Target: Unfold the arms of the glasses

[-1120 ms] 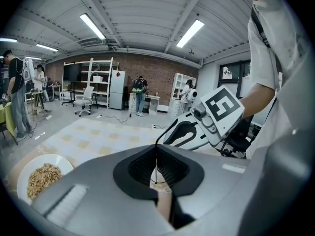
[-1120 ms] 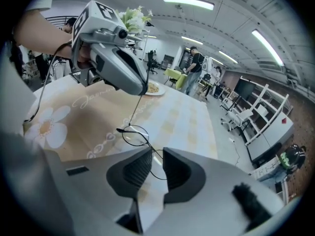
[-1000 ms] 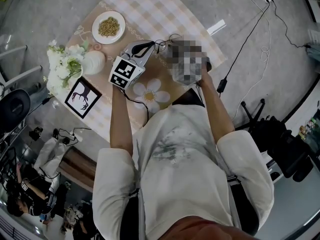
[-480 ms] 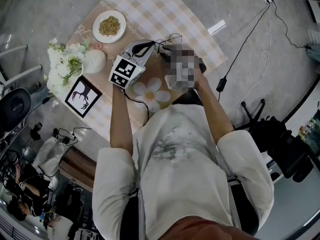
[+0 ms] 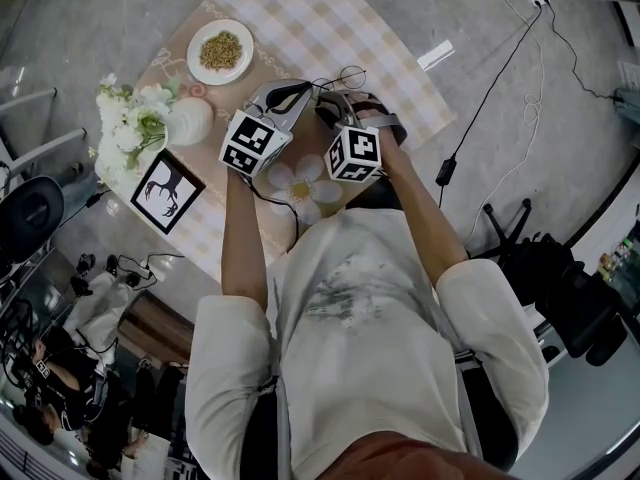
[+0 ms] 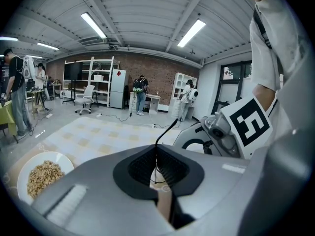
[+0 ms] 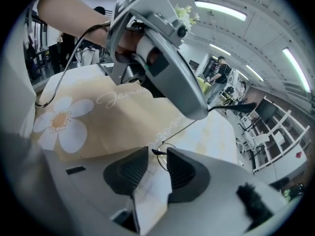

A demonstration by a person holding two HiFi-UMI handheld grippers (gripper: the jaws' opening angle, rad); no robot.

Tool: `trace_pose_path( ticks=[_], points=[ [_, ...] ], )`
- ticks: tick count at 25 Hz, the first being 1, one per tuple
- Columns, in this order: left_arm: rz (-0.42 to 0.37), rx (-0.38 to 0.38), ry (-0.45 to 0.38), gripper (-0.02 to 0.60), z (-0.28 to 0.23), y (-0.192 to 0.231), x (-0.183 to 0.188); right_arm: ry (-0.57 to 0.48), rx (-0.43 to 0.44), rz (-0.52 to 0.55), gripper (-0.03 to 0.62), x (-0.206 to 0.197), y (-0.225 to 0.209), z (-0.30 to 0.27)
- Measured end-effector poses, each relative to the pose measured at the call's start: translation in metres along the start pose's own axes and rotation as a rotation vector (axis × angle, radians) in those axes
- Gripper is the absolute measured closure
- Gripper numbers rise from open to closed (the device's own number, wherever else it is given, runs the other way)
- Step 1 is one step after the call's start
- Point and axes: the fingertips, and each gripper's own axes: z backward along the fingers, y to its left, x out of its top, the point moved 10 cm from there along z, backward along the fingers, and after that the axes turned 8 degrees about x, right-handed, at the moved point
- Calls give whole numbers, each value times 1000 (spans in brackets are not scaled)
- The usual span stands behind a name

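opening wide on right gripper [image 7: 155, 162]: pads off glasses [image 7: 156, 152], dark frame tip just inside gap, unpressed. pinching thin wire of glasses in left gripper [image 6: 158, 168], jaws closed on it, frame held up over flower-print tablecloth [image 5: 300, 18]. further out: vase of flowers [image 5: 188, 123], framed picture [image 5: 166, 193] beside it, plate of grain [image 5: 193, 63] farthest.

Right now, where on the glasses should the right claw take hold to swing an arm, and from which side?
Probably the thin wire arm, close to the round lens. Come straight ahead, pads either side of the wire: that end lies just beyond the right claw, whose jaws are opening with nothing pressed. The left claw pinches the glasses.
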Motion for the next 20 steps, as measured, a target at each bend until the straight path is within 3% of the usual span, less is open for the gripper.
trace_pose_path(
  ticks=[11, 20],
  points=[
    [9, 2, 2, 566, 1, -2, -1, 33, -22, 45, 511, 2, 0, -7],
    [6, 11, -4, 566, 2, -2, -1, -30, -38, -28, 542, 3, -3, 6]
  ],
)
